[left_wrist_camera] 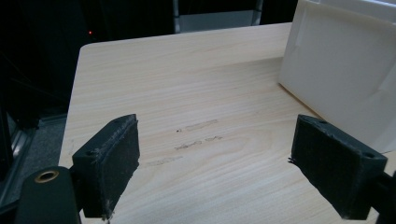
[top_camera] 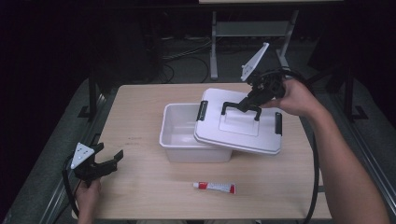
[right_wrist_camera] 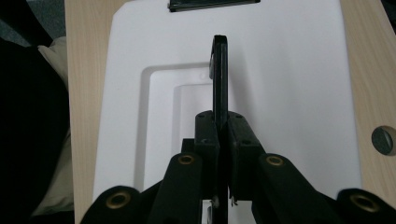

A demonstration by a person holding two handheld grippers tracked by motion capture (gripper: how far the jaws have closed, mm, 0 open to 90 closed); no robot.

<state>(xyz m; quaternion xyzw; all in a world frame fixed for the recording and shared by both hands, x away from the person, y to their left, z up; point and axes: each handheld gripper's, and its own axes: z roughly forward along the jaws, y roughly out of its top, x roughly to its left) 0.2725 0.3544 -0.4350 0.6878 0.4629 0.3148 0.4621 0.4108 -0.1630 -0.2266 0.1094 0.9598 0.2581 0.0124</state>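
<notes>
The right gripper point(top_camera: 244, 103) was pinched tight on the black handle point(top_camera: 240, 108) of the white lid point(top_camera: 240, 122). The lid sat tilted over the right side of the white box point(top_camera: 187, 130). The left gripper point(top_camera: 106, 161) waited wide open, far left.

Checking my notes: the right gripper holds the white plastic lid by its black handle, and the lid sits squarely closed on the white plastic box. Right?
Not quite. The right gripper does hold the white plastic lid by its black handle, but the high view shows it shifted aside, leaving the white plastic box partly open.
</notes>
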